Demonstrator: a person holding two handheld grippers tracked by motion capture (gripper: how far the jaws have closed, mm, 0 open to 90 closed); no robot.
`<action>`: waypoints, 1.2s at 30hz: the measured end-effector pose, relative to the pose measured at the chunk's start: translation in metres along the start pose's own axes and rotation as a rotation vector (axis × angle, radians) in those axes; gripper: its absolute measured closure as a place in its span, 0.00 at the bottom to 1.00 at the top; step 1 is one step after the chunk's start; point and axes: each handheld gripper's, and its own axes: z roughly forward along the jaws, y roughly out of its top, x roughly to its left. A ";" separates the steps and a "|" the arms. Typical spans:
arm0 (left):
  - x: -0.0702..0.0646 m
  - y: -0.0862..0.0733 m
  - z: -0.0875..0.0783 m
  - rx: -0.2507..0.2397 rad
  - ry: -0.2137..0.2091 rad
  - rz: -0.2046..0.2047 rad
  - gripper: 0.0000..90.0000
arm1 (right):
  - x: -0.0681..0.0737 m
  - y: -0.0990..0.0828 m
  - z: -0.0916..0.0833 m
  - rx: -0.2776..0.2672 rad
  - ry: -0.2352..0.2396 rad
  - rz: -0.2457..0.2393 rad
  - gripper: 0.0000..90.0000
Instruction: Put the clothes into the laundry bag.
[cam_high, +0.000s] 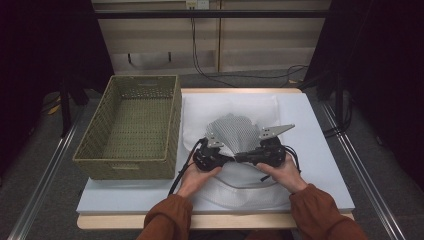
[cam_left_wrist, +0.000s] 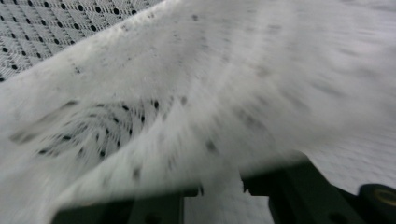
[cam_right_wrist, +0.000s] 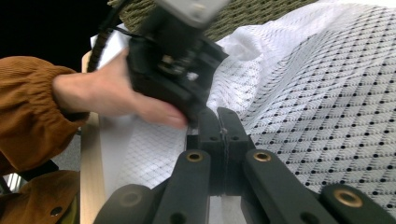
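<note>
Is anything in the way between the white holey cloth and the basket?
Nothing visible. The white mesh cloth lies on the table just right of the woven basket, which is open on top. Both grippers, left and right, are at the cloth.

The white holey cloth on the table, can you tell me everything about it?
The white cloth looks like thin mesh fabric, woven in little diamonds and dotted with dark holes. Most of it lies spread on the table, right of the woven basket. Its middle is lifted into a fanned, creased peak. The right gripper pinches a fold with jaws shut, and the left gripper is up against the raised part.
</note>
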 end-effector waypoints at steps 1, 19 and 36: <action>-0.001 -0.002 -0.005 -0.010 -0.008 0.002 0.78 | 0.000 0.000 0.000 -0.001 -0.001 0.002 1.00; -0.011 -0.035 -0.083 -0.037 -0.039 0.052 0.73 | 0.004 -0.014 0.004 0.043 0.007 0.009 1.00; 0.004 -0.086 -0.118 0.049 0.024 0.006 0.60 | 0.002 -0.024 0.013 0.105 0.007 -0.002 1.00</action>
